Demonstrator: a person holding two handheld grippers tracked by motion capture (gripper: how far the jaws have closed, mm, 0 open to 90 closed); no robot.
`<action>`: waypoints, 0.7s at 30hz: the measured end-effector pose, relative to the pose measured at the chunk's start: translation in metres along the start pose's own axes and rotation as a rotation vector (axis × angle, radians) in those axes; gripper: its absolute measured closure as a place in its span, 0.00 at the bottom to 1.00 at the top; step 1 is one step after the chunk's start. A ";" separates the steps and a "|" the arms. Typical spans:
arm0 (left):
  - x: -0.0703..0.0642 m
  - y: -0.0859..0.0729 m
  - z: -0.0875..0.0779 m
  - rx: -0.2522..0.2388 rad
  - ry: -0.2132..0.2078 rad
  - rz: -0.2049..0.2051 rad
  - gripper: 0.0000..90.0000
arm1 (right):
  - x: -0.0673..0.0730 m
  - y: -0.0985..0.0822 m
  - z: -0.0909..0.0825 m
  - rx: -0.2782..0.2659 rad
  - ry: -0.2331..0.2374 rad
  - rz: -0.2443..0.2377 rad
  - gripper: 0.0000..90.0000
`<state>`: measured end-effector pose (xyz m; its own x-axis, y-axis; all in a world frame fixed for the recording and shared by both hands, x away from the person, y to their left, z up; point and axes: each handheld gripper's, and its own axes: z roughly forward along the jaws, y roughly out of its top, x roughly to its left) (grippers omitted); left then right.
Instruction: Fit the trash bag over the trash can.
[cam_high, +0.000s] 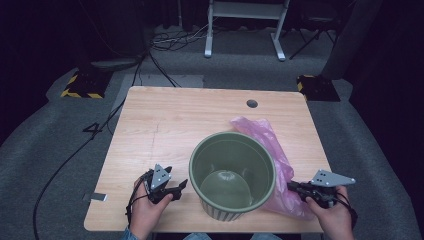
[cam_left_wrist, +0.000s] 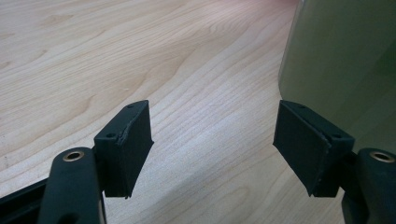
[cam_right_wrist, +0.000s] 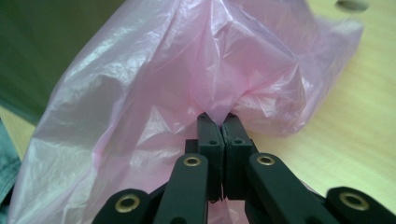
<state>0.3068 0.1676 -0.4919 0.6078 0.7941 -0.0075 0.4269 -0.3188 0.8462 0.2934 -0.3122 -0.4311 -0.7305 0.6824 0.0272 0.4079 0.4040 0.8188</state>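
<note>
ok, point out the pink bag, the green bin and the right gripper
pink bag (cam_right_wrist: 154, 88), right gripper view, crinkled film above the jaws
green bin (cam_high: 232, 139), high view, far rim
right gripper (cam_right_wrist: 223, 122), right gripper view, closed jaw tips pinching the bag

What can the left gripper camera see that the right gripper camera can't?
The left gripper view has the left gripper with its jaws wide apart and nothing between them, over bare wooden table. The right gripper view has the right gripper pinched shut on a pink plastic bag. Both views catch the table and the side of the green bin.
</note>
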 end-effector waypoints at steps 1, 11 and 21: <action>0.000 0.000 0.000 0.000 -0.001 0.001 0.31 | -0.001 0.003 -0.004 -0.014 -0.007 -0.002 0.98; 0.001 0.000 -0.001 -0.003 -0.001 -0.006 0.31 | -0.007 0.031 -0.026 -0.078 -0.057 -0.055 0.98; 0.001 -0.002 -0.004 -0.002 0.006 -0.008 0.31 | -0.007 0.061 -0.038 -0.146 -0.077 -0.107 0.98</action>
<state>0.3040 0.1710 -0.4920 0.6006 0.7995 -0.0115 0.4307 -0.3114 0.8471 0.3024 -0.3156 -0.3596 -0.7192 0.6870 -0.1040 0.2417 0.3878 0.8895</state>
